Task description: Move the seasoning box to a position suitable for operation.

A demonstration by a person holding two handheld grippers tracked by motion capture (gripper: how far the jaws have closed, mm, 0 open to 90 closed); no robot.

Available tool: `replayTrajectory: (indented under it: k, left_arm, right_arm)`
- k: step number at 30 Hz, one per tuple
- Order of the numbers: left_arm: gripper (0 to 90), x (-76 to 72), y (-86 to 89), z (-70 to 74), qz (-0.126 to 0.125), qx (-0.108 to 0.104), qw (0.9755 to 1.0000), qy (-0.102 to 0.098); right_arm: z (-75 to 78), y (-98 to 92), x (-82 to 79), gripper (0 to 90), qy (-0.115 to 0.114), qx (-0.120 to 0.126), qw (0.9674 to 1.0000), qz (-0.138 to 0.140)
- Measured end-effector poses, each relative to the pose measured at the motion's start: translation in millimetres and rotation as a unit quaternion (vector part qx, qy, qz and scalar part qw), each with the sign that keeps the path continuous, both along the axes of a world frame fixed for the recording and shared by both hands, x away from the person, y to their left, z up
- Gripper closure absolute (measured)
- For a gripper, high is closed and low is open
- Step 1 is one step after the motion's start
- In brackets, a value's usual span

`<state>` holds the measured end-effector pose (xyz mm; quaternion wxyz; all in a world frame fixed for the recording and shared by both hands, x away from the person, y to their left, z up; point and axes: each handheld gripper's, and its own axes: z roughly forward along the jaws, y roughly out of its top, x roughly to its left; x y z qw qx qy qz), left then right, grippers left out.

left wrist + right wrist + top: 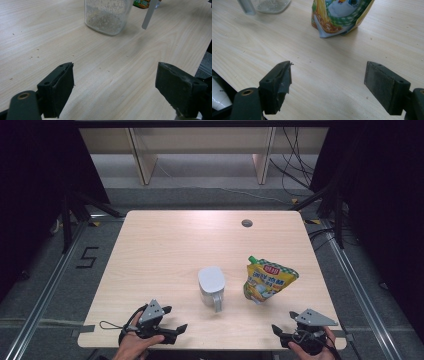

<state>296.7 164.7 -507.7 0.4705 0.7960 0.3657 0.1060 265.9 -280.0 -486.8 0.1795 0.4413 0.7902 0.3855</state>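
1. Left gripper: jaws spread wide, nothing between them; held low over the near left edge of the table
2. Right gripper: jaws spread wide, nothing held; positioned at the near right edge of the table
3. Clear plastic jug: upright near the table centre, white lid on top, handle facing the near edge; pale grains coat its inner walls
4. Yellow spouted pouch: upright just right of the jug, apart from it, green cap at its upper left corner
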Motion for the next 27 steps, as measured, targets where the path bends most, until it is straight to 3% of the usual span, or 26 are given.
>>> replayTrajectory:
  k: [1, 2, 3, 4, 5, 7, 12, 13, 14, 17, 19, 21, 22, 23, 24, 27]
  left_arm:
    - [14.8, 0.0, -0.1, 0.1, 0.001, -0.001, 1.0000, -0.001]
    - [14.8, 0.3, -0.3, 0.4, 0.001, -0.003, 1.0000, -0.001]
    - [14.8, 0.9, 0.7, 1.5, -0.002, 0.002, 1.0000, -0.001]
    - [14.8, 1.5, 0.1, 1.3, 0.000, -0.007, 1.0000, -0.004]
    - [14.8, 1.7, 1.3, 2.6, -0.002, 0.000, 1.0000, -0.005]
    - [14.8, 2.3, 1.5, 2.7, 0.000, -0.002, 1.0000, -0.008]
    - [15.2, 1.9, -1.4, 3.0, -0.003, -0.010, 0.9999, 0.003]
    - [15.3, 2.1, -1.9, 3.2, -0.007, -0.011, 0.9999, 0.003]
    - [15.7, 2.1, -1.9, 3.2, -0.007, -0.011, 0.9999, 0.003]
    - [17.8, 2.5, -4.1, 5.2, -0.013, -0.011, 0.9998, 0.001]
    - [19.7, 3.1, -11.7, 6.8, -0.032, -0.030, 0.9990, -0.004]
    - [23.0, 4.4, -20.3, 8.4, -0.040, -0.025, 0.9988, -0.008]
    - [25.0, 5.6, -23.3, 8.2, -0.043, -0.020, 0.9988, -0.012]
    - [25.8, 5.6, -23.3, 8.2, -0.043, -0.020, 0.9988, -0.012]
    - [26.0, 7.4, -34.8, 7.3, -0.051, -0.019, 0.9984, -0.015]
    - [28.3, 8.9, -44.3, 5.6, -0.053, -0.016, 0.9983, -0.016]
  right_arm:
    - [0.4, 1.8, -2.2, 22.8, 0.010, 0.006, 0.9999, -0.013]
    - [-0.7, 0.2, 0.6, 22.7, 0.000, 0.005, 1.0000, 0.003]
    - [0.9, -0.9, -0.1, 22.5, -0.003, -0.004, 1.0000, 0.001]
    - [1.2, -1.4, -0.2, 22.5, -0.007, -0.003, 1.0000, -0.003]
    - [0.9, 0.9, -1.9, 22.5, 0.005, 0.014, 0.9998, -0.011]
    - [1.1, -2.2, 0.3, 22.0, -0.007, 0.003, 1.0000, -0.003]
    - [1.1, -2.5, 0.6, 21.5, -0.009, 0.007, 0.9999, -0.007]
    - [1.9, 0.4, -2.9, 21.6, 0.008, 0.019, 0.9995, -0.026]
    - [1.2, -2.4, 0.3, 21.4, -0.009, 0.009, 0.9999, -0.010]
    - [0.8, -2.6, 0.6, 20.8, -0.013, 0.009, 0.9998, -0.015]
    - [1.2, -1.8, -0.9, 20.8, -0.010, 0.018, 0.9995, -0.023]
    - [1.5, -4.0, 0.8, 20.8, -0.023, 0.006, 0.9996, -0.015]
    - [1.4, -2.5, -0.4, 20.8, -0.014, 0.014, 0.9996, -0.022]
    - [1.4, -4.0, 0.8, 20.8, -0.023, 0.005, 0.9996, -0.016]
    - [0.7, -2.7, 0.4, 20.8, -0.016, 0.013, 0.9997, -0.015]
    - [1.3, -3.4, -0.3, 20.8, -0.013, 0.009, 0.9998, -0.012]
